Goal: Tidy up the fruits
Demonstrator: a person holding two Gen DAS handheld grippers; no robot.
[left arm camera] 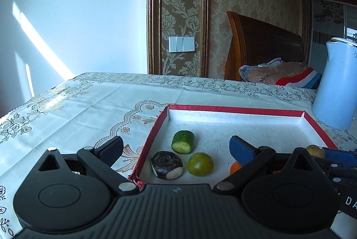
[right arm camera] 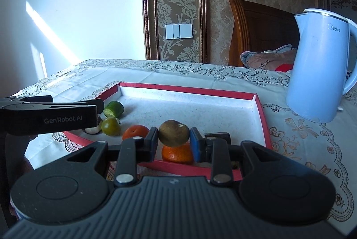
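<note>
A red-rimmed white tray [right arm camera: 187,90] holds a cut cucumber piece [left arm camera: 182,141], a dark brown-and-white lump [left arm camera: 167,164], a green tomato [left arm camera: 200,164] and an orange fruit [left arm camera: 235,168]. My left gripper [left arm camera: 176,147] is open, its fingers wide apart over the tray's near left corner with nothing between them. My right gripper [right arm camera: 174,135] is shut on a brown kiwi-like fruit [right arm camera: 174,132], held above a tangerine [right arm camera: 177,153] at the tray's near edge. A red-orange fruit [right arm camera: 135,131] lies left of it, with the green tomato [right arm camera: 111,126] and cucumber piece [right arm camera: 113,109] further left.
A pale blue electric kettle [right arm camera: 321,71] stands on the embroidered tablecloth [left arm camera: 89,100] just right of the tray. Behind the table are a wooden headboard [left arm camera: 263,44], bedding and a papered wall.
</note>
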